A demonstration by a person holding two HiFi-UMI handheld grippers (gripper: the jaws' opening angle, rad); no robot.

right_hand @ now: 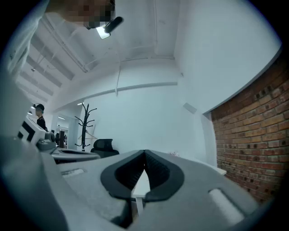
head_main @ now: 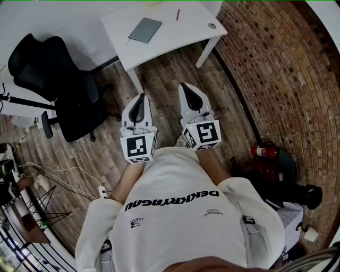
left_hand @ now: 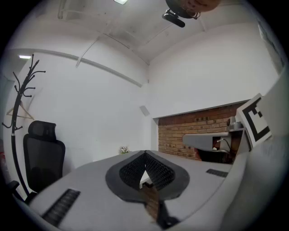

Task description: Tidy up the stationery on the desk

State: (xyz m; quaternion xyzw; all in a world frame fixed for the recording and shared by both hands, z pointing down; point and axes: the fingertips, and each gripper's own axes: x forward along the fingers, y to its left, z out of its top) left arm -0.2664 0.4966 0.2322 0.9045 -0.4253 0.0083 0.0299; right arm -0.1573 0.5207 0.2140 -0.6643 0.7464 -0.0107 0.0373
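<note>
1. Left gripper point(head_main: 140, 98): jaws closed, tips meeting, nothing btwn them. Held at the person's chest, pointing fwd.
2. Right gripper point(head_main: 184, 86): same, tips together, nothing held. It sits just beside the left one, a bit further fwd.
3. Both are over the wooden floor point(head_main: 159, 79), well apart from the desk point(head_main: 175, 37).
4. On the white desk: grey notebook point(head_main: 145, 30) near the middle, red pen point(head_main: 178, 14) to its right near the far edge, small round item point(head_main: 212, 25) by the right end.
5. Black office chair point(head_main: 58, 85) stands left of the person; brick wall point(head_main: 287, 69) on the right w/ a red fire extinguisher point(head_main: 264, 151) at its foot.
</note>
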